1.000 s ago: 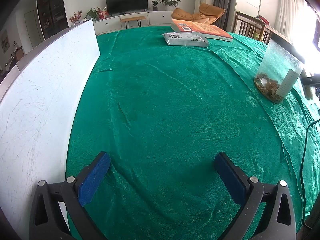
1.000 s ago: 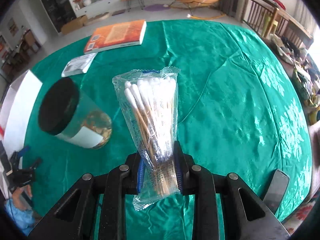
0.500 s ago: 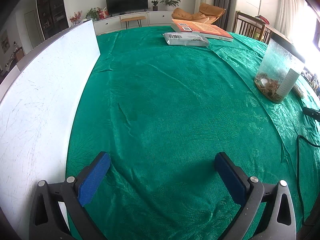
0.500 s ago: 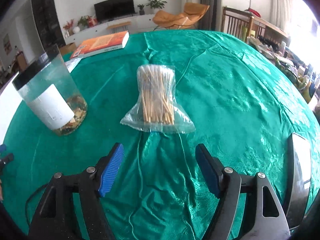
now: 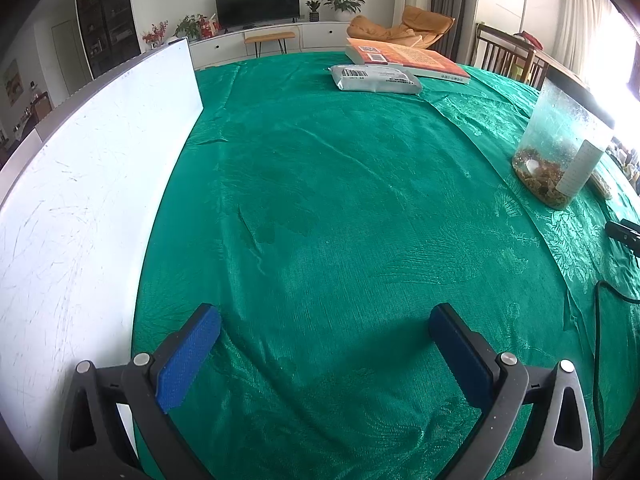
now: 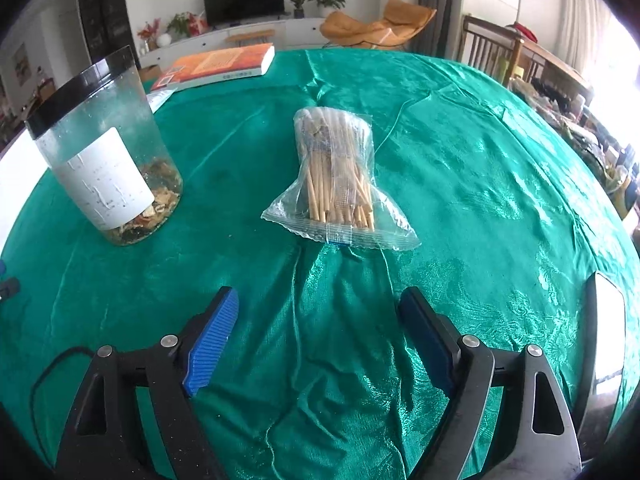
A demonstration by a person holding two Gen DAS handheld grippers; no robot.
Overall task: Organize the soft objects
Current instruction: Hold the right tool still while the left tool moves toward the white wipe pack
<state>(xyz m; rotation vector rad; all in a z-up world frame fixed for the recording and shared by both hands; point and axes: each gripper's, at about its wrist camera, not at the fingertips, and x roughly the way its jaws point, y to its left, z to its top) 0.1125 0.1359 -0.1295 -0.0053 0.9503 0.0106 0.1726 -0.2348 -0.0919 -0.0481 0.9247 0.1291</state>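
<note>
A clear plastic bag of cotton swabs [image 6: 338, 178] lies flat on the green tablecloth [image 6: 460, 184], just ahead of my right gripper [image 6: 320, 326], which is open and empty. A silver foil pouch [image 5: 376, 79] lies at the far side of the table in the left wrist view, with only its corner showing in the right wrist view [image 6: 160, 98]. My left gripper [image 5: 324, 334] is open and empty, low over bare cloth [image 5: 340, 200], far from the pouch.
A clear jar with a black lid [image 6: 106, 156] stands left of the swab bag; it also shows in the left wrist view [image 5: 560, 152]. An orange book [image 6: 222, 66] lies at the far edge. A white board [image 5: 80, 184] stands along the left. A black cable [image 5: 600, 304] runs at right.
My right gripper has opened and let go of the swab bag, which now lies on the cloth, and has drawn back a little. The left gripper has not moved.
</note>
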